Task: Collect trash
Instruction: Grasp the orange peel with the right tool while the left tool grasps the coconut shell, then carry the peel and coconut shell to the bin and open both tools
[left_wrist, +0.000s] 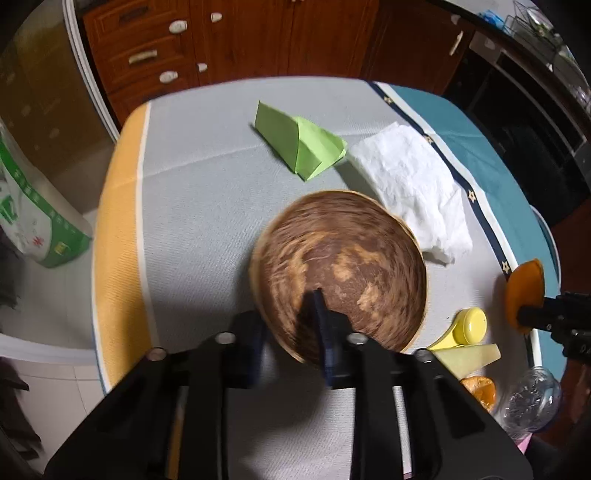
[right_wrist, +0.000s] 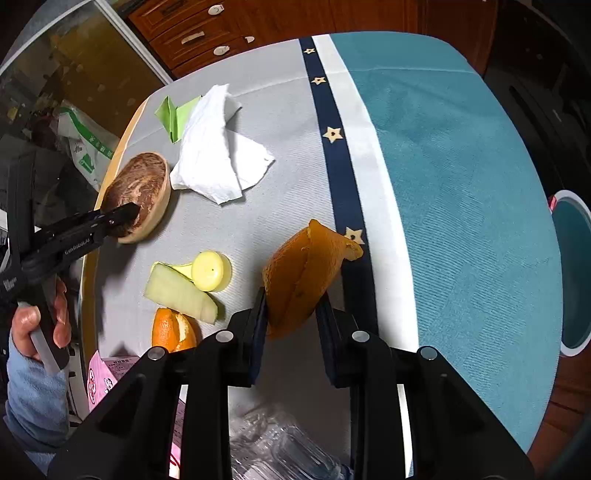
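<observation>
My left gripper (left_wrist: 291, 325) is shut on the near rim of a brown wooden bowl (left_wrist: 343, 266), one finger inside and one outside; the bowl looks tilted. In the right wrist view that gripper (right_wrist: 125, 216) grips the bowl (right_wrist: 138, 192) near the table's left edge. My right gripper (right_wrist: 291, 310) is shut on a large orange peel (right_wrist: 303, 273) and holds it above the cloth; it shows at the right of the left wrist view (left_wrist: 524, 291). On the table lie a white tissue (right_wrist: 218, 155), green folded paper (right_wrist: 173, 112), a pale melon rind (right_wrist: 181, 293), a yellow cap (right_wrist: 210, 271) and another orange peel (right_wrist: 171, 330).
A teal bin (right_wrist: 572, 273) stands on the floor to the table's right. A clear plastic bottle (right_wrist: 280, 450) and a pink packet (right_wrist: 107, 376) lie at the near edge. A green-and-white bag (left_wrist: 29, 218) stands left of the table. Wooden drawers (left_wrist: 155, 55) stand behind.
</observation>
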